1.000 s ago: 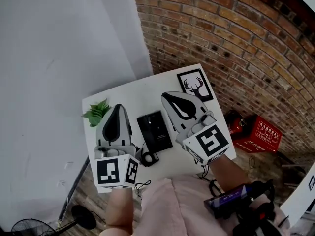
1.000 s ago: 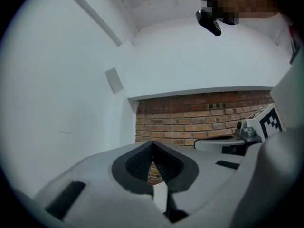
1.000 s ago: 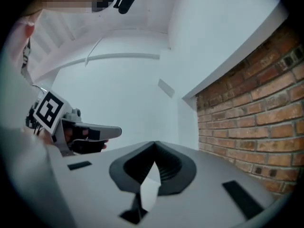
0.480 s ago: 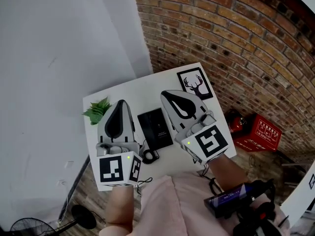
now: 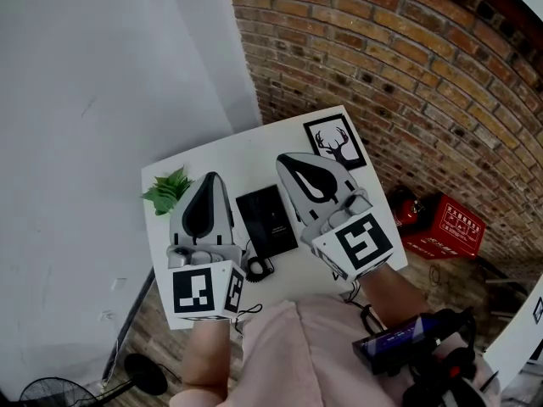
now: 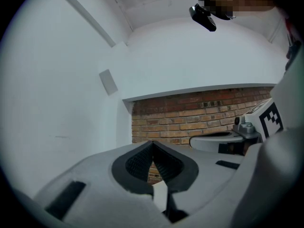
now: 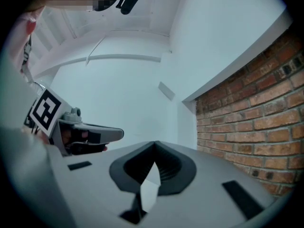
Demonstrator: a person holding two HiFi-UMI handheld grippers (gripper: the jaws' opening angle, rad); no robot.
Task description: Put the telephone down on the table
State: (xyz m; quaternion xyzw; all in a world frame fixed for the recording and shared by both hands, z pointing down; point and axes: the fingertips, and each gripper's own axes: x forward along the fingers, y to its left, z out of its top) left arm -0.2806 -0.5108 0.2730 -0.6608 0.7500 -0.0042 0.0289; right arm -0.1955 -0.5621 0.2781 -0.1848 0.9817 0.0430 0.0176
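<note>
The black telephone is being left lying flat on the white table at mid-frame, while the left gripper and right gripper are being held fully closed and empty either side, so the task is being judged done.

- The left gripper and the right gripper are cased in smooth light grey shells, and each is marked on top by a black teardrop-shaped opening.
- The jaws are lined with black ribbed pads, and a black rectangular slot is cut into the shell.
- A white marker cube printed with black squares is fitted at the rear of the left gripper, and a second marker cube at the rear of the right.
- A pale pink garment is worn.
- A small black camera is worn at the head.
- Thin black cables are seen at the waist, beside a dark device.
</note>
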